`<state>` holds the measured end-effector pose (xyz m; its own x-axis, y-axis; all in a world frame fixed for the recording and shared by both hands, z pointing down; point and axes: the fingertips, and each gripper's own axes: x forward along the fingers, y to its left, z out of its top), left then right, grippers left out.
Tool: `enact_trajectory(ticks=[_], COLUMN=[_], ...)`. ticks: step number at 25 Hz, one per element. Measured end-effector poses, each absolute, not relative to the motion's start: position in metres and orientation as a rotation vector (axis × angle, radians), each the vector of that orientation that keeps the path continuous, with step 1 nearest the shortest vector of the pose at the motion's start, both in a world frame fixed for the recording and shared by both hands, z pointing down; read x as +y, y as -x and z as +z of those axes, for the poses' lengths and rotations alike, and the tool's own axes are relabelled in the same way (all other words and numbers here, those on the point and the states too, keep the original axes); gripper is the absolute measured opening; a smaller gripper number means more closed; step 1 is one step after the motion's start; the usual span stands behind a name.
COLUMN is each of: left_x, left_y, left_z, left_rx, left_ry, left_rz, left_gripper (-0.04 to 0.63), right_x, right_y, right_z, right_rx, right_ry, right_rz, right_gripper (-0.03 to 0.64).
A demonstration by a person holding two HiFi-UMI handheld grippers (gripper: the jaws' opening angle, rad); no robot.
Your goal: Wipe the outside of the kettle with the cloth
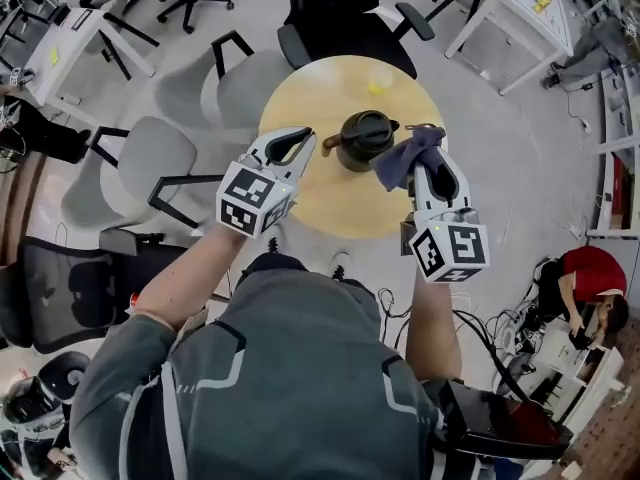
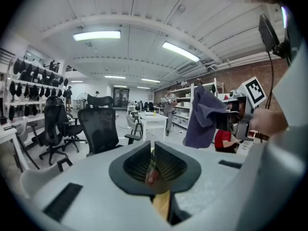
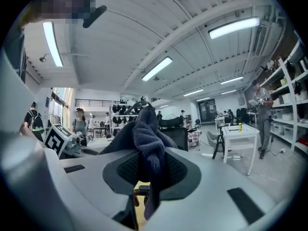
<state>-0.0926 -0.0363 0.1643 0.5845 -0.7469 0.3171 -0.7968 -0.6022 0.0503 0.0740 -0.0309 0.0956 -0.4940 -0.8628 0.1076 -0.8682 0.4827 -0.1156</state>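
Observation:
A dark kettle (image 1: 362,138) with a lid and a side handle stands near the middle of the round yellow table (image 1: 320,203). My left gripper (image 1: 306,141) hovers just left of the kettle, shut with nothing in it; in its own view the jaws (image 2: 151,157) meet above the tabletop. My right gripper (image 1: 428,170) is to the right of the kettle, shut on a blue-grey cloth (image 1: 408,156) that hangs bunched beside the kettle. The cloth (image 3: 144,136) fills the gap between the right jaws and also shows as a drooping fold (image 2: 204,117) in the left gripper view. Neither gripper view shows the kettle.
Grey chairs (image 1: 150,158) stand left of the table and a black office chair (image 1: 340,13) behind it. A small yellow object (image 1: 378,84) lies at the table's far side. White desks (image 1: 510,18) line the back. A person in red (image 1: 590,280) crouches at the right among cables.

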Motion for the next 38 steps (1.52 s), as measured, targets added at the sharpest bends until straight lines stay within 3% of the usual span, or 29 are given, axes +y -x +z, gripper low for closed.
enact_trajectory(ticks=[2,5,9,19,38], left_x=[-0.043,-0.055,-0.06,-0.073,-0.076], left_y=[0.099,0.099,0.09,0.072,0.061], left_z=[0.184,0.216,0.261,0.326,0.33], left_rx=[-1.228,-1.135,-0.997,-0.792,-0.687], left_ry=[-2.633,-2.668,-2.716,-2.812,-2.898], left_rz=[0.417,0.473,0.601,0.727,0.516], left_gripper=[0.035,0.127,0.144,0.144,0.112], right_x=[-0.034,-0.042,-0.047,-0.05,-0.069], right_y=[-0.06,-0.043,-0.027,-0.002,0.024], right_z=[0.108,0.132,0.17,0.251,0.33], right_rx=[-2.647,-2.614,-2.555,-2.465,-2.536], right_ry=[-1.59,-1.638,-1.692,-1.787,-1.788], right_rz=[0.251,0.272,0.335,0.422,0.36], right_gripper=[0.094,0.094,0.094,0.094,0.092])
